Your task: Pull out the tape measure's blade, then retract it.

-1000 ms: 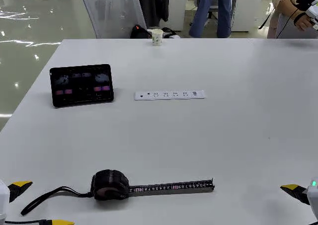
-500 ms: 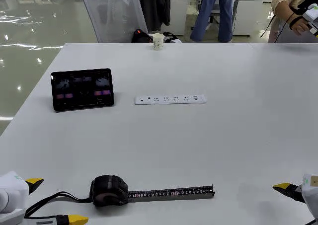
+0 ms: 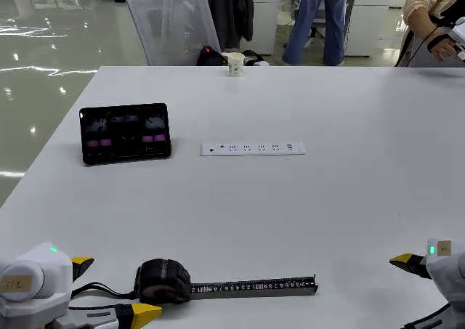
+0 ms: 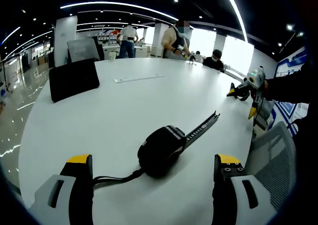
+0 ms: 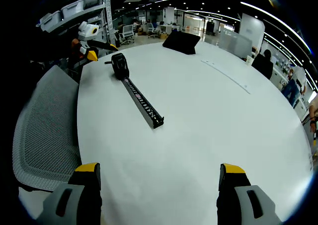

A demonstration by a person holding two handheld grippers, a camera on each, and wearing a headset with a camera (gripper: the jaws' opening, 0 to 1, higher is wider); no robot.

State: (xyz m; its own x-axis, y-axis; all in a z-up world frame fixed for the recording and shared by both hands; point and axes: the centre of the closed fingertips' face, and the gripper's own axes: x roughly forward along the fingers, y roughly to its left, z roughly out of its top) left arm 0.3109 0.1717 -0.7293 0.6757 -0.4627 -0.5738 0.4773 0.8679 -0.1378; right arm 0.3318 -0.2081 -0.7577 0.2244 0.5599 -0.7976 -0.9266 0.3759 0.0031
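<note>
A black tape measure [image 3: 161, 282] lies near the table's front edge, its blade [image 3: 254, 287] drawn out to the right and flat on the table, its wrist strap [image 3: 98, 291] trailing left. My left gripper [image 3: 114, 288] stands open just left of the case, one finger on each side of the strap. In the left gripper view the case [image 4: 161, 146] sits between and just beyond the open gripper [image 4: 152, 160]. My right gripper [image 3: 410, 265] is open at the front right, well apart from the blade's hook [image 5: 158, 121]; it [image 5: 160, 168] holds nothing.
A dark tablet [image 3: 125, 133] stands at the left and a white power strip [image 3: 252, 149] lies mid-table. A paper cup [image 3: 235, 63] sits at the far edge, with a chair [image 3: 174, 24] and people behind. A mesh chair [image 5: 44, 125] is beside me.
My left gripper has come forward and right, up to the tape measure's strap and case. The right gripper has edged in a little. The tape measure and its blade have stayed put.
</note>
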